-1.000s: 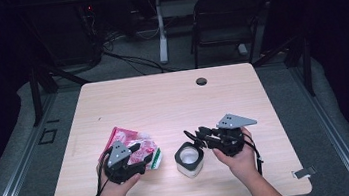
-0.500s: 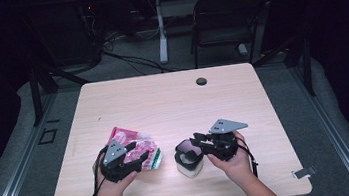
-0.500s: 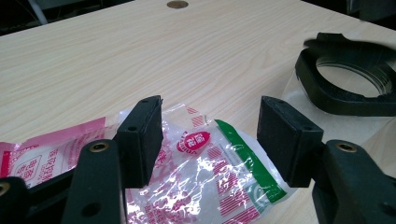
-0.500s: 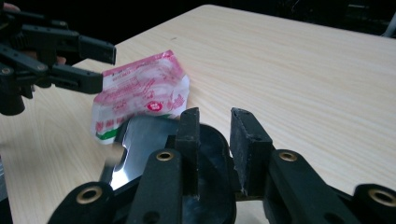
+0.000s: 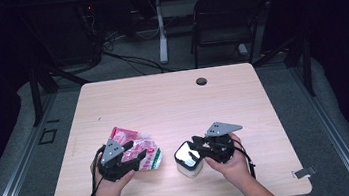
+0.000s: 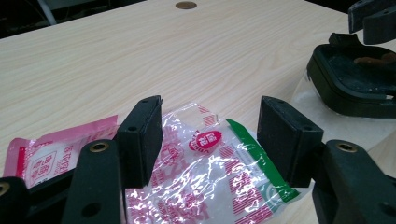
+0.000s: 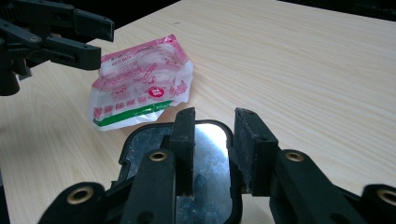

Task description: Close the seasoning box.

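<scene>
On the near half of the table (image 5: 263, 97), the white container with the black lid (image 5: 187, 156) stands directly under the right gripper (image 5: 199, 144), whose jaws have just been opening and now stand partly apart over the lid's glossy top, with nothing pressed between the pads as far as the right gripper view shows; whether one pad brushes the lid I cannot tell. Just to its left, close but apart, lies the pink and green snack packet (image 5: 138, 153), flat, its long axis running from the far left toward the container. The left gripper (image 6: 210, 133) hovers over that packet with its jaws wide, the crinkled plastic below and between them, not pinched. By my reading, each hand is nearest its own item, so the lid falls to the right hand and the packet to the left.
</scene>
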